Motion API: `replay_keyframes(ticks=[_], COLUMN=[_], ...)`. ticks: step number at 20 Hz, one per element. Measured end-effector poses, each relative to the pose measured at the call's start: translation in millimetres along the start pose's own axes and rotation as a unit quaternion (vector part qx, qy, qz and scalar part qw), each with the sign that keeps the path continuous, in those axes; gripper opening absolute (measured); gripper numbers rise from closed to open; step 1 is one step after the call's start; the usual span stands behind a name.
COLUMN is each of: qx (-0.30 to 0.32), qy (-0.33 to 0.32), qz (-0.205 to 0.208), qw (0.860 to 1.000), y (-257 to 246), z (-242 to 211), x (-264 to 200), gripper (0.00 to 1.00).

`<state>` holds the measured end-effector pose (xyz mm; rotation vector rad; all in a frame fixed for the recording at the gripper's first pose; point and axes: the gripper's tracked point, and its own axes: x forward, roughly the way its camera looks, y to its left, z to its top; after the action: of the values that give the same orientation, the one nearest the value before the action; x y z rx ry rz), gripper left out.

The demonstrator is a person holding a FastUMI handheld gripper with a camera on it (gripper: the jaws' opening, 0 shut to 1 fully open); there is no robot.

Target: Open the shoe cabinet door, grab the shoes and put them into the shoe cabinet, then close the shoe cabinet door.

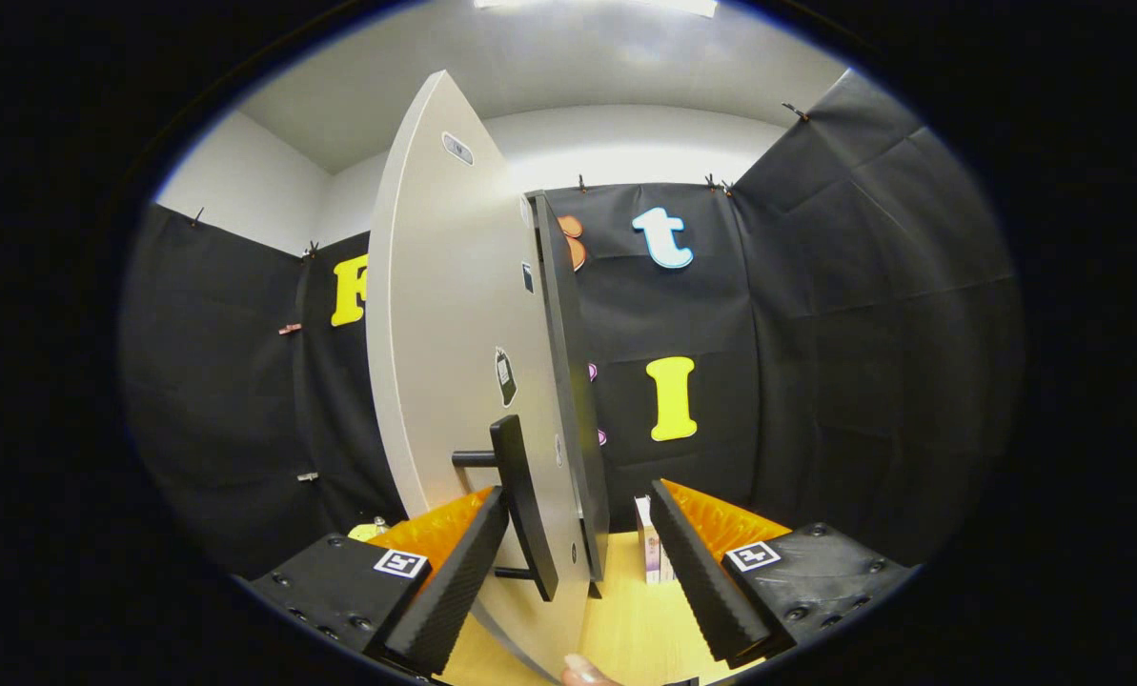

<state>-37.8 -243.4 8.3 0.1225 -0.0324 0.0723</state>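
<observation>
Gripper view: the gripper (578, 562) is sitting with its fingers spread wide, clamped on nothing. The shoe cabinet door (454, 343) is standing edge-on between and beyond the fingers, and its dark bar handle (522, 505) is hanging just ahead of the left finger (454, 581), close to it but apparently not touched (hard to be sure at this angle). The right finger (697, 572) is sitting well off to the other side of the door's edge. Shoes: cannot tell where they are. A small box (649, 548) is standing on the wooden floor (635, 624) beyond the right finger, near the door's lower corner. A fingertip (582, 672) is peeking in at the bottom between the fingers.

Risks from here, as a judgement: the jaws are straddling the whole door edge rather than just the handle, so closing could pinch the panel or slide off the bar. Pulling with only the left finger hooked could let the handle slip free. A wide door swing could be knocking the box over.
</observation>
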Motion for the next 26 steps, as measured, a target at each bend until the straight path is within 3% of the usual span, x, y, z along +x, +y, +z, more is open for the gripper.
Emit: replay_keyframes(ticks=[8, 26], qx=[0.009, 0.005], qy=[-0.001, 0.004], qz=[0.023, 0.042], qw=[1.0, 0.999], y=[69.5, 222.4], z=[-14.7, -57.0], x=[13.4, 103.5], gripper=[0.98, 0.98])
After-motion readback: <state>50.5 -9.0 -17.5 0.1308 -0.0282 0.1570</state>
